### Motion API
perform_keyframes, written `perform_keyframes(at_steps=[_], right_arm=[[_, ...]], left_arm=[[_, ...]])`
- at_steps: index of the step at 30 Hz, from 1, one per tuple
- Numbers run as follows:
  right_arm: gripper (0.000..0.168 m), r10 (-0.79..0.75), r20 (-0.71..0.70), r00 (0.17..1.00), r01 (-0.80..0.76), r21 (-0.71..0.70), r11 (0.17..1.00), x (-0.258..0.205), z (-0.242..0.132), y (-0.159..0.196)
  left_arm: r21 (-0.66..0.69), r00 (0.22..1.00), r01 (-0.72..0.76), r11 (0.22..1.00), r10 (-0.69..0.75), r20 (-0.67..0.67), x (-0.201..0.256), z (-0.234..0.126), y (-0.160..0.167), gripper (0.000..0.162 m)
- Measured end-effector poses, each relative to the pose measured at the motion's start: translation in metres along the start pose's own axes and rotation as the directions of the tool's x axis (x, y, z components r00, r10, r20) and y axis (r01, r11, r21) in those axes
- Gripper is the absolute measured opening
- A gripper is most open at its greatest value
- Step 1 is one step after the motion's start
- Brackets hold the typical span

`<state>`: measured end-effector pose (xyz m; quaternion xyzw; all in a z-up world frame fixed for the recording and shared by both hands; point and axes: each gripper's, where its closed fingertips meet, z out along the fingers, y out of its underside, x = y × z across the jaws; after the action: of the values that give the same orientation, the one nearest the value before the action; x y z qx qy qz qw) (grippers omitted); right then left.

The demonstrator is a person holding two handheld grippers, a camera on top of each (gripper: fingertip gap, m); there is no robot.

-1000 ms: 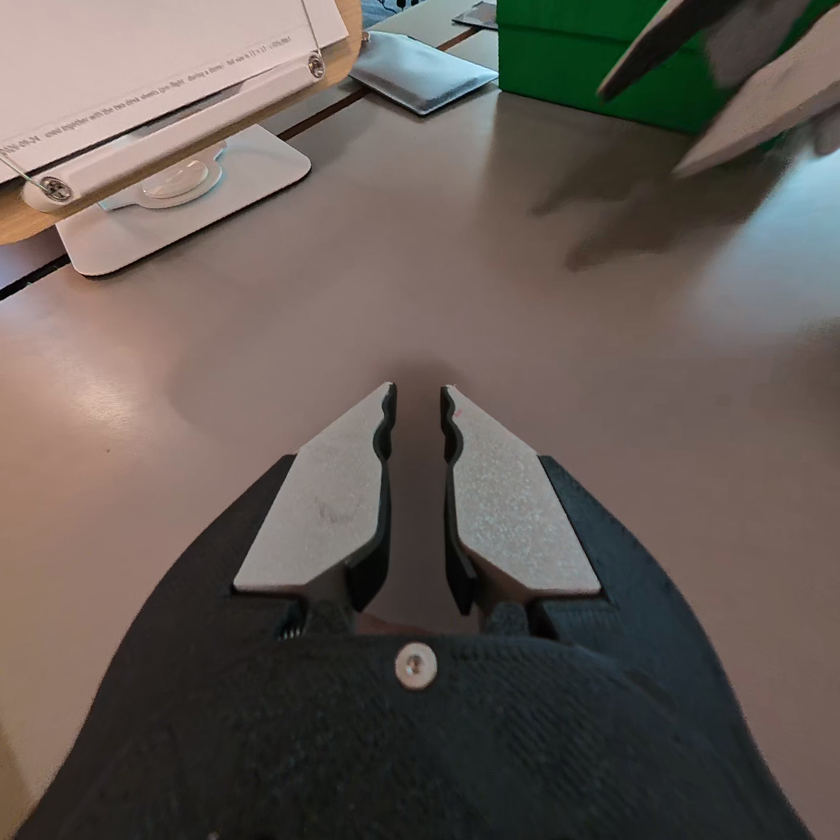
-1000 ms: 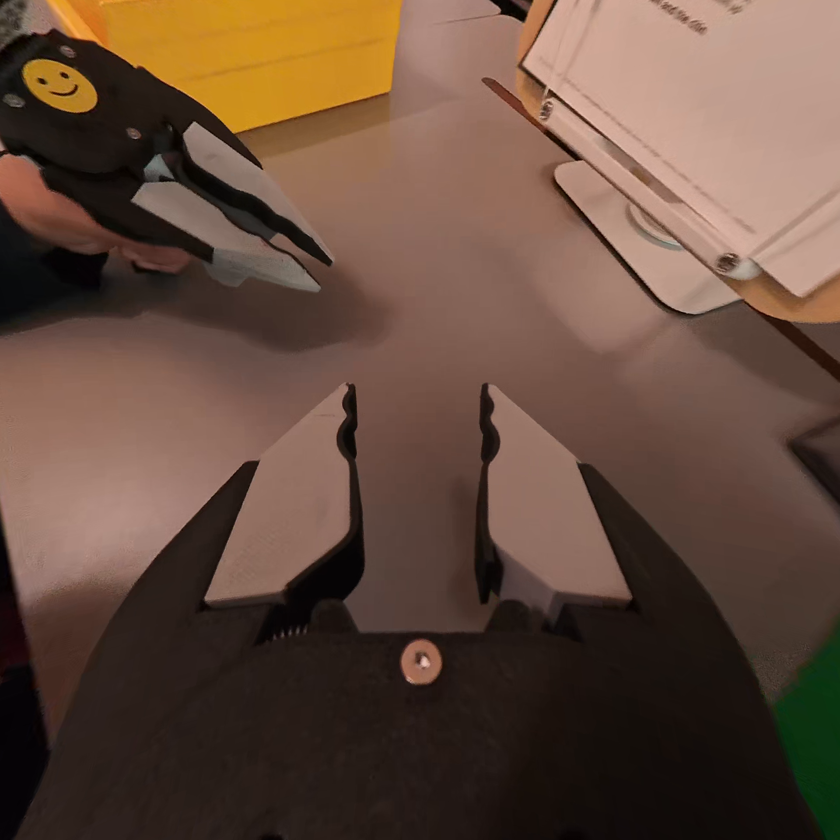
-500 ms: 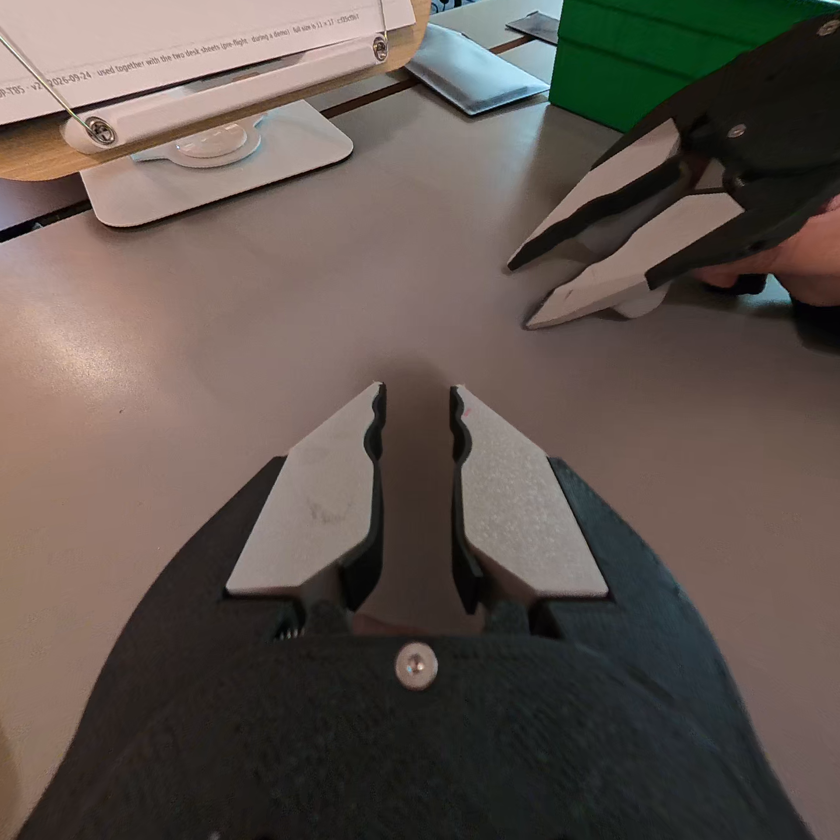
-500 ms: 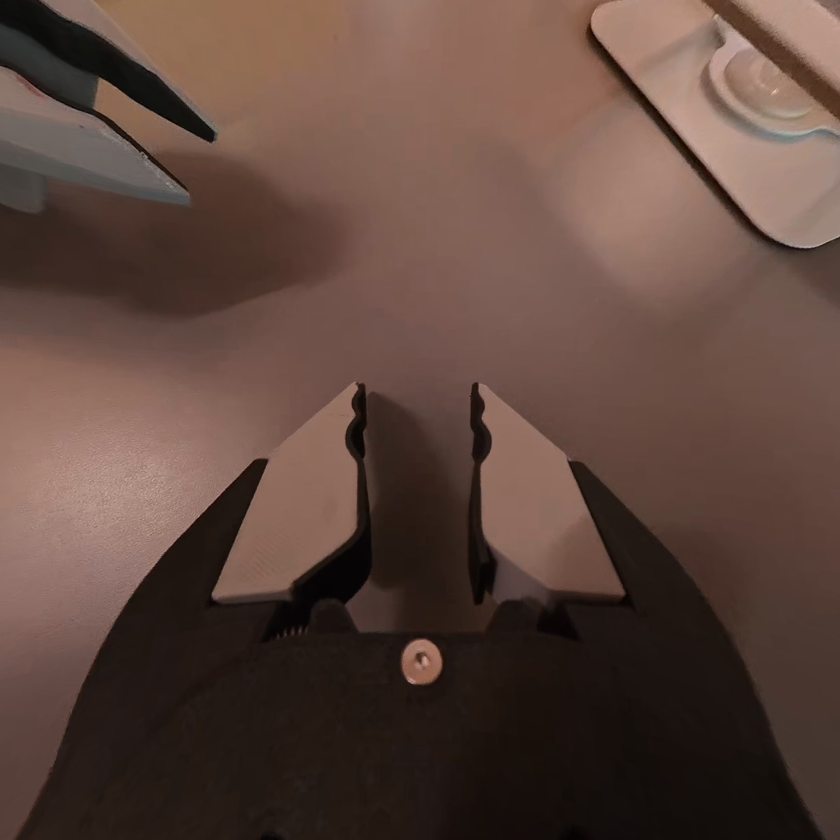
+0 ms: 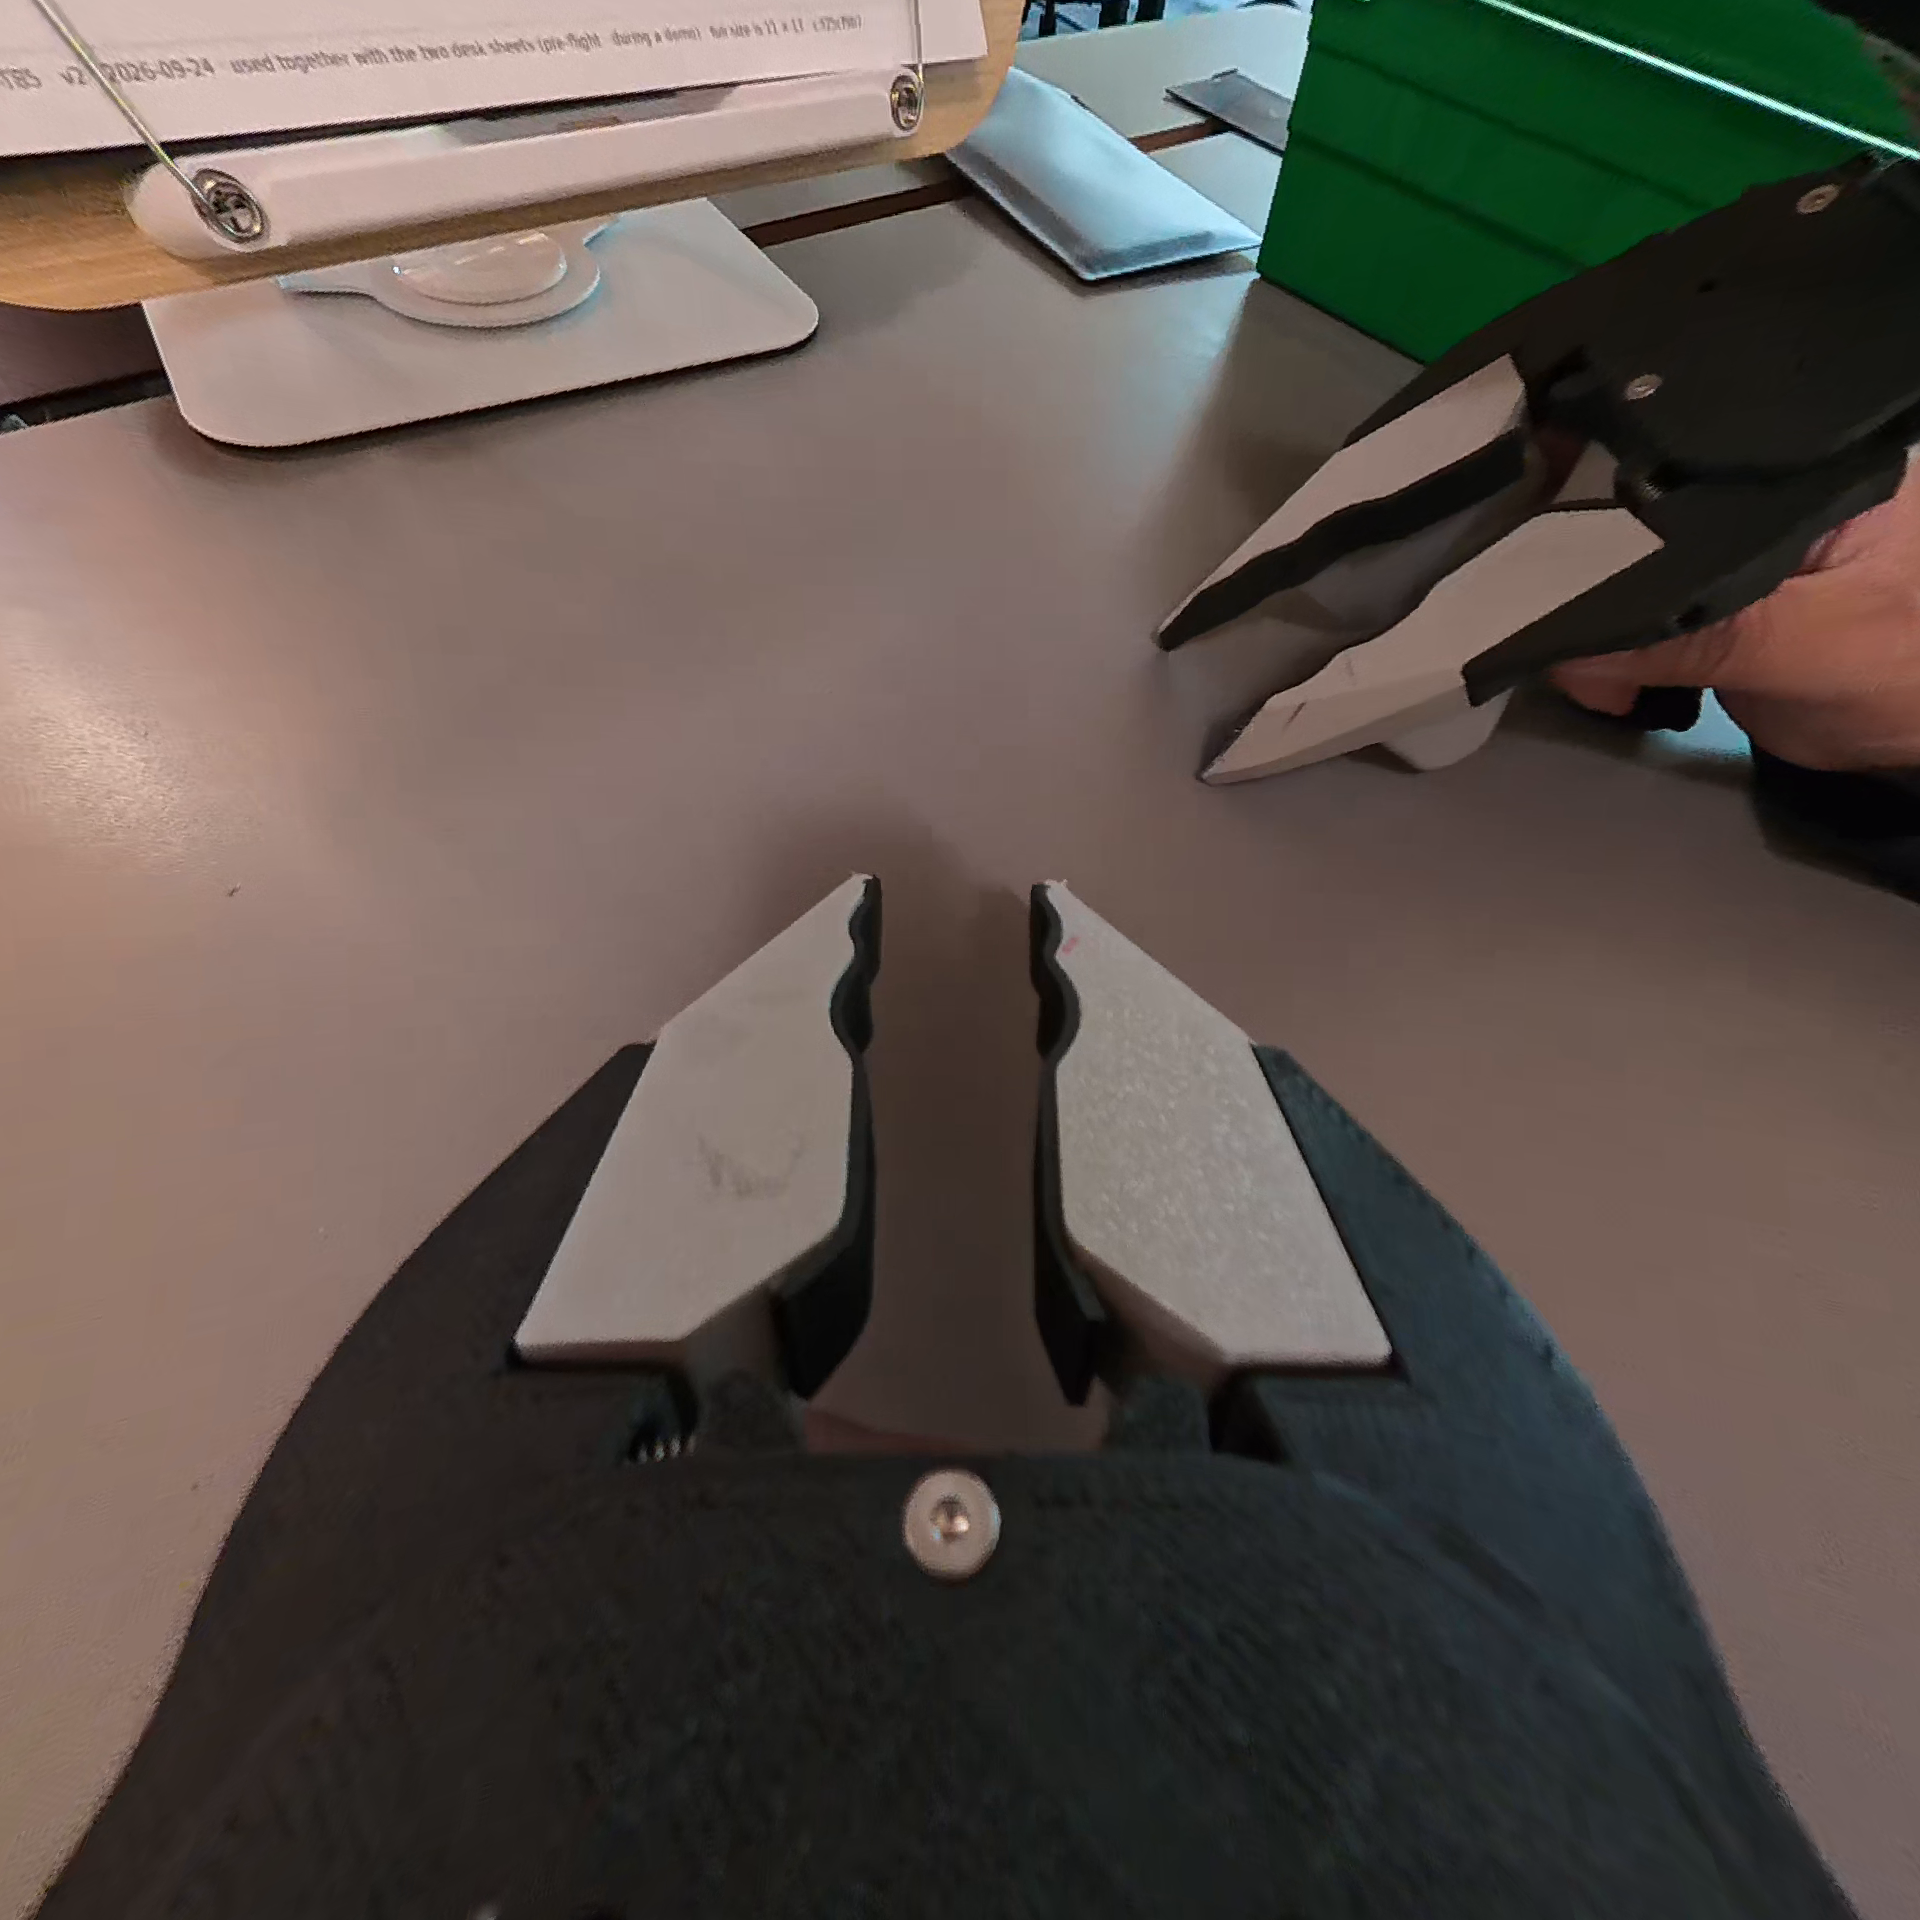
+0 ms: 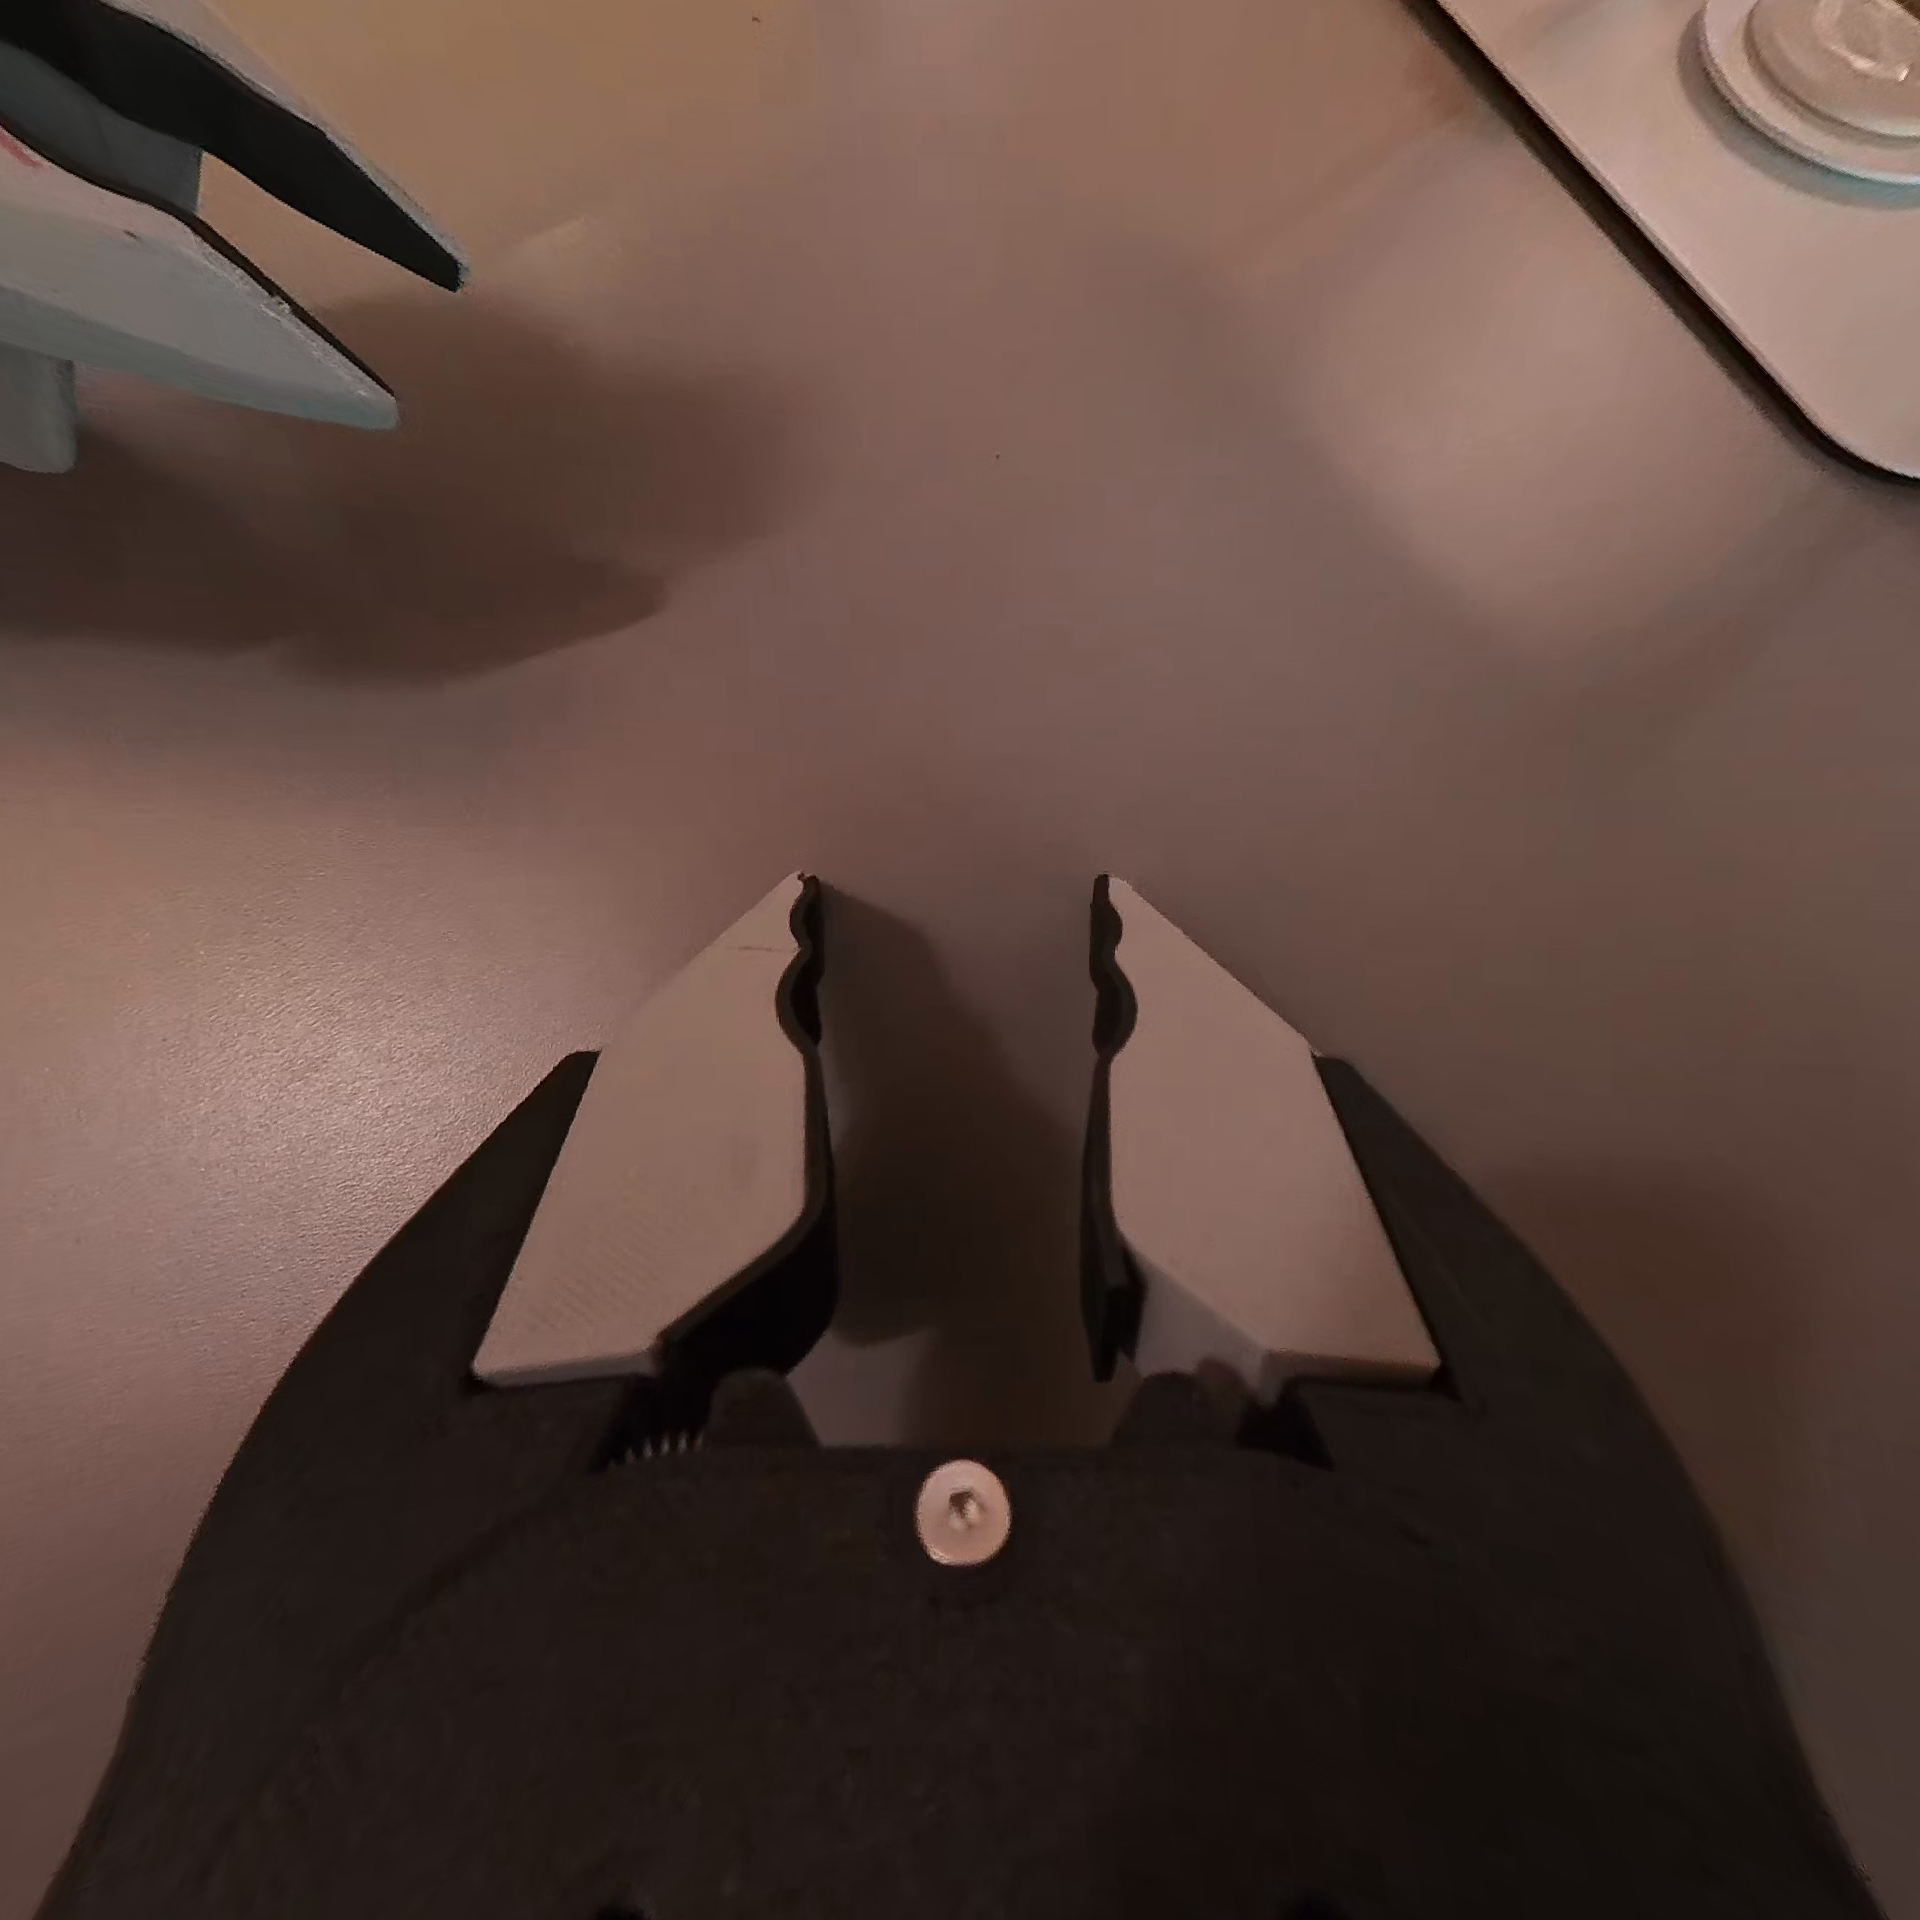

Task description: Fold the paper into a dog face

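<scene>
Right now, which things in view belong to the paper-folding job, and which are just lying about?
Job:
left hand-held gripper, open, empty
right hand-held gripper, open, empty
No folding paper in view.

Lying about:
document stand holding a printed sheet
green box
silver pouch
grey table

Grey-brown table (image 5: pixel 520 727), plain. Left gripper (image 5: pixel 956 894): black body, pale grey fingers (image 5: pixel 1184 1174) with black inner edges. Right gripper (image 6: pixel 956 894): same black and pale grey. Green box (image 5: pixel 1507 156) at 1 o'clock. White stand base (image 5: pixel 488 343), wood-coloured board (image 5: pixel 62 270) at 11 o'clock. Silver-grey pouch (image 5: pixel 1091 197).
</scene>
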<state>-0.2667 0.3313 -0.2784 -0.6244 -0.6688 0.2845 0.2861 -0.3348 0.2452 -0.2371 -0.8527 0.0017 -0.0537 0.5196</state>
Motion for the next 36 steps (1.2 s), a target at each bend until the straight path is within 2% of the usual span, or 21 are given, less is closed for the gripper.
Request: perform_keyframes(at_steps=[13,14,17,18,23,31,36], right_arm=[[0.05,0.01,-0.013,1.0,-0.01,-0.002,1.0,0.003,0.0,0.0],[0.06,0.032,-0.048,0.998,-0.033,-0.005,0.999,0.008,0.0,0.001],[0.105,0.148,-0.148,0.978,-0.153,-0.025,0.988,0.03,-0.002,0.009],[0.114,0.164,-0.152,0.975,-0.17,-0.028,0.985,0.034,-0.002,0.01],[0.119,0.134,-0.129,0.983,-0.14,-0.04,0.989,0.031,-0.002,0.012],[0.119,0.133,-0.129,0.983,-0.14,-0.04,0.989,0.031,-0.001,0.012],[0.12,0.133,-0.129,0.983,-0.14,-0.04,0.989,0.031,-0.001,0.012]], left_arm=[[-0.074,0.999,-0.052,0.996,0.052,-0.003,0.009,0.007,0.009,0.026],[-0.082,0.998,-0.063,0.995,0.063,-0.003,0.01,0.008,0.011,0.027],[-0.094,0.996,-0.087,0.992,0.087,-0.002,0.012,0.009,0.012,0.027],[-0.097,0.996,-0.087,0.991,0.087,-0.004,0.012,0.009,0.013,0.027],[-0.135,0.997,-0.076,0.988,0.077,0.001,0.01,0.013,0.017,0.027],[-0.187,0.98,-0.191,0.964,0.199,0.023,0.017,0.016,0.025,0.026],[-0.186,0.975,-0.214,0.959,0.223,0.027,0.019,0.015,0.025,0.027]])
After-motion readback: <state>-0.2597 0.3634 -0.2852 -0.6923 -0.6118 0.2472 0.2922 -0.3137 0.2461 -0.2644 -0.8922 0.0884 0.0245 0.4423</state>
